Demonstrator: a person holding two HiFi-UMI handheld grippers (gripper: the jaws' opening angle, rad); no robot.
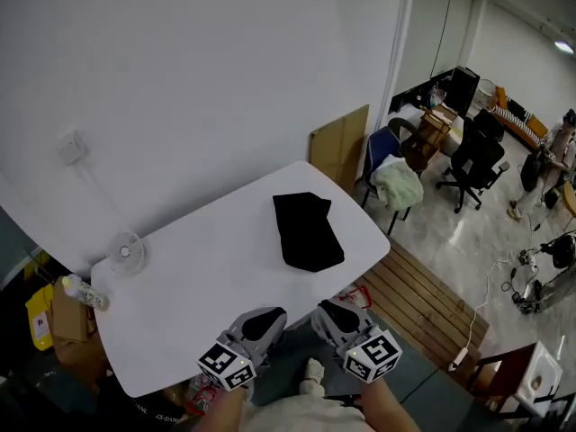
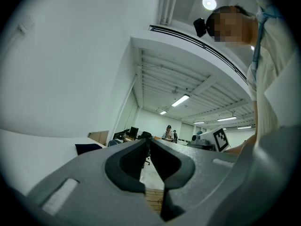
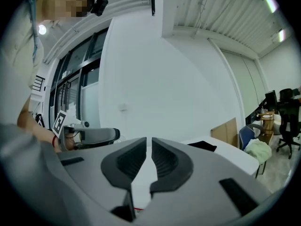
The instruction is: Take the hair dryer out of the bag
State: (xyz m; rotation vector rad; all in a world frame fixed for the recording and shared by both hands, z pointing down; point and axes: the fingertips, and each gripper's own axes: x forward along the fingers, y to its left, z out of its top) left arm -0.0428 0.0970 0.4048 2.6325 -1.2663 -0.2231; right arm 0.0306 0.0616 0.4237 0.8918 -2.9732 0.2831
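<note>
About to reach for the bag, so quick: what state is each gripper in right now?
Left gripper: closed, nothing between its jaws.
Right gripper: closed to a thin slit, nothing between its jaws.

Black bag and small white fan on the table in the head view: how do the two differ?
Colour: the black bag is dark, the fan white.
Shape: the bag is a flat, roughly rectangular pouch and looks the larger; the fan is small and round.
Place: the bag lies toward the right end of the table as the head view shows it, the fan near its left end by the wall.
Shared: both rest on the white table, apart from each other.
</note>
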